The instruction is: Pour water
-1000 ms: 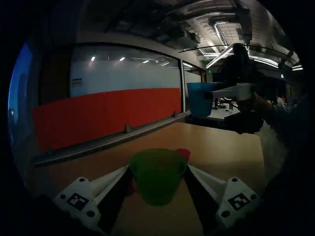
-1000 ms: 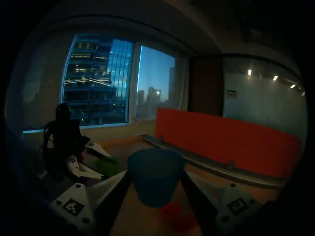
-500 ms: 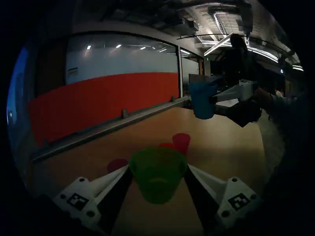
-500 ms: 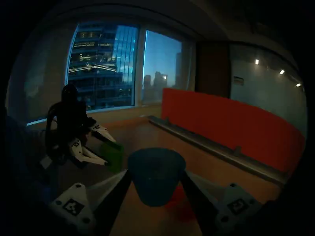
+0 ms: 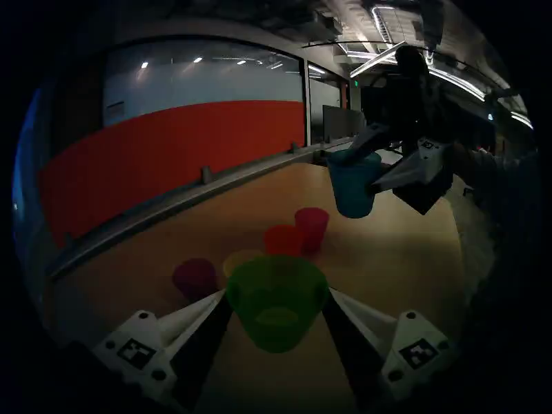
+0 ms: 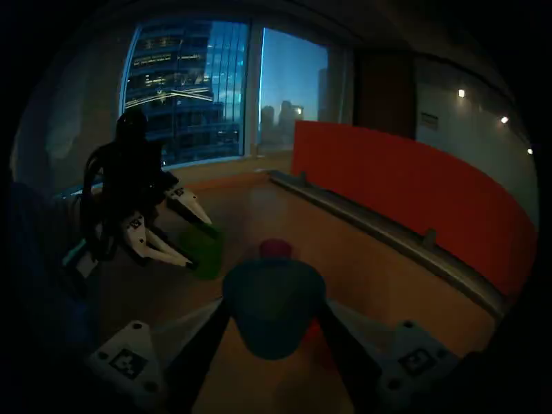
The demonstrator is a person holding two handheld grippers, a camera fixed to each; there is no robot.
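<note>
**Both cups gripped above the table**

The left gripper [image 5: 276, 298] has its fingers clenched on the green cup [image 5: 277, 319], one finger against each side. In the left gripper view the cup sits rim up, just above the wooden table [image 5: 386, 248]. There is a pale patch at the bottom of the cup, but it cannot be told whether that is water.

The right gripper [image 6: 273, 303] grasps the blue cup [image 6: 274, 328] the same way, with a finger pressing on either side. The dim light hides what is inside the cup. In the left gripper view the blue cup hangs in the air, farther off and to the right, well apart from the green cup and roughly upright.

Four small cups stand close together on the table between the two held cups: a purple cup [image 5: 195, 276], a yellow cup [image 5: 238, 261], an orange cup [image 5: 283, 239] and a red cup [image 5: 312, 226].

A red panel [image 5: 172, 159] runs along the far edge of the table. In the right gripper view a window [image 6: 186, 90] shows lit towers at dusk.
</note>
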